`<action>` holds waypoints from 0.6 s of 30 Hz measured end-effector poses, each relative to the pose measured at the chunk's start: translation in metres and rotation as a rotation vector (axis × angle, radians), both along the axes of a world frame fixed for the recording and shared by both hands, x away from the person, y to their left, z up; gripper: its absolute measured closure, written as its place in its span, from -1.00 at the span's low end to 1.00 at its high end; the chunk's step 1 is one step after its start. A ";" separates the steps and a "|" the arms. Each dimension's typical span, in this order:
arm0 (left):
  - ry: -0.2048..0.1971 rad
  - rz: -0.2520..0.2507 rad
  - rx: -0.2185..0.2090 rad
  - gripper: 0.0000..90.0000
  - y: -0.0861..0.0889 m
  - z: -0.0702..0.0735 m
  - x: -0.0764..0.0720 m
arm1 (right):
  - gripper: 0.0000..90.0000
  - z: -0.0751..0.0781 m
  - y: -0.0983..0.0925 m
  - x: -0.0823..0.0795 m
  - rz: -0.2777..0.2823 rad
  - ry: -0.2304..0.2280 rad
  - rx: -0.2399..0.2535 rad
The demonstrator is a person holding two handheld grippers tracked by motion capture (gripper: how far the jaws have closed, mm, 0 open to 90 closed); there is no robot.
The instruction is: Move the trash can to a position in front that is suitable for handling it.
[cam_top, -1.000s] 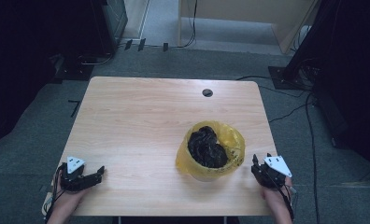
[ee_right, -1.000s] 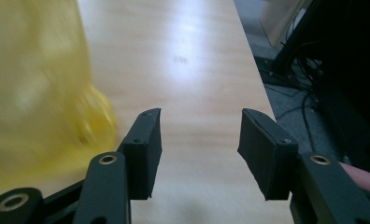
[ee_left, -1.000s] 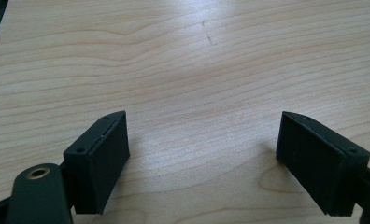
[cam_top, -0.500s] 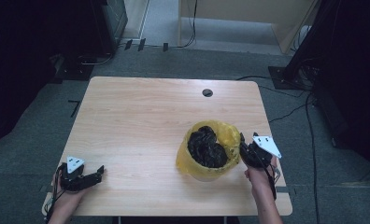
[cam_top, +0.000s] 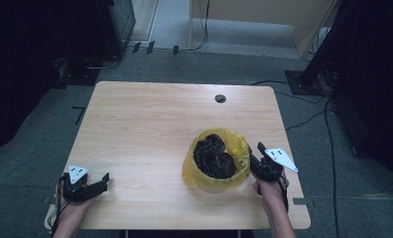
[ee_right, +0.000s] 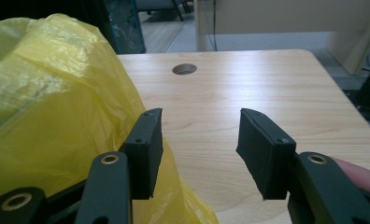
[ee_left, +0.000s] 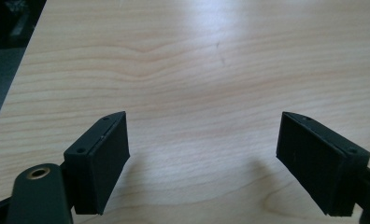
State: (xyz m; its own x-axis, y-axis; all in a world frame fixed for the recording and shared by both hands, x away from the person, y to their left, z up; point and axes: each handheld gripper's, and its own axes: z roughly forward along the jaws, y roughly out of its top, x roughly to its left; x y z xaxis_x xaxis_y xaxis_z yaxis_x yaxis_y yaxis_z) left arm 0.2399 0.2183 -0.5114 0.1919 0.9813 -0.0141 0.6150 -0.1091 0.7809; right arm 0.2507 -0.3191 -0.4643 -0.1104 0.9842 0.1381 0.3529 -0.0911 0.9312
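High view, yellow bag [cam_top: 215, 161] just left of right gripper [cam_top: 258, 157], jaws apart

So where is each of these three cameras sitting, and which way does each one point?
High view: above the person's side, looking forward and down on the table; both forearms, left gripper, right gripper.
Left gripper view: rides the left gripper, looking along its open jaws at bare wood.
Right gripper view: rides the right gripper, jaws apart beside the yellow bag, facing the table's far edge; a fingertip shows.
Shared: the high and right gripper views both show the bag and the table hole.
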 end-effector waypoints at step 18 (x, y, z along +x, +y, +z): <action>-0.097 -0.084 -0.187 -0.61 -0.083 0.054 0.028 | 0.12 -0.001 0.027 -0.005 0.095 -0.013 -0.029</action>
